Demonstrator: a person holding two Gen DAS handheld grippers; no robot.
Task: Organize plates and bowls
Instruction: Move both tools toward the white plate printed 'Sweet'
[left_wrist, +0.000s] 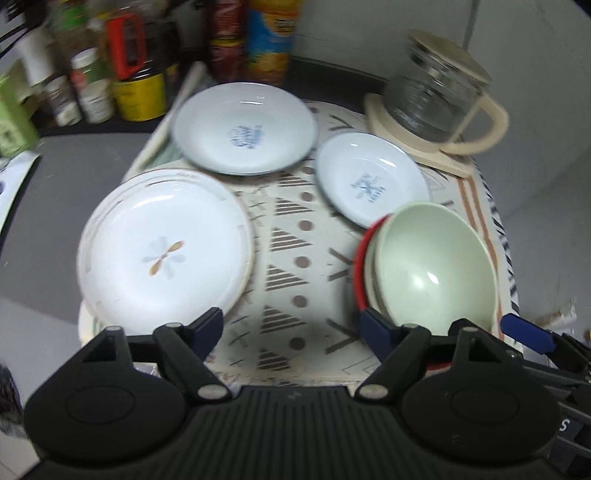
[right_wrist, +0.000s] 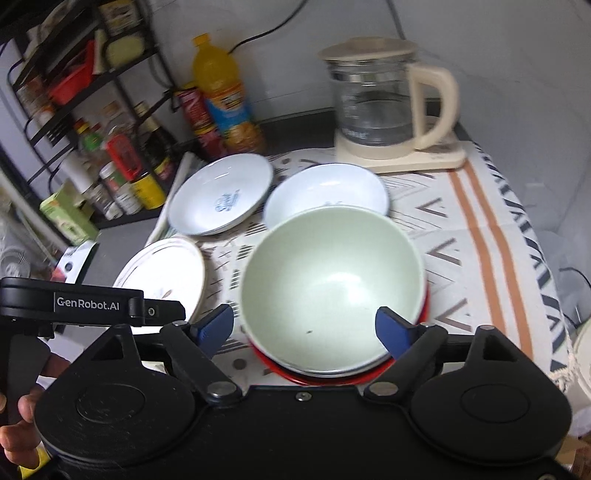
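Both claws stood wide and held nothing: the left gripper (left_wrist: 291, 334) at lower centre over the patterned cloth (left_wrist: 291, 236), the right gripper (right_wrist: 304, 326) straddling the green bowl (right_wrist: 332, 284) nested in a red bowl (right_wrist: 325, 378), centre frame

Pale green bowl (right_wrist: 332, 280) in a red bowl (right_wrist: 325, 378); white plate (left_wrist: 164, 245) with a flower motif; triangle-patterned cloth (left_wrist: 295, 266)

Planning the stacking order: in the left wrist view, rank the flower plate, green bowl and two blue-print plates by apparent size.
1. Flower plate, though nearest.
2. Green bowl and far blue-print plate: too alike to rank.
3. Right blue-print plate.
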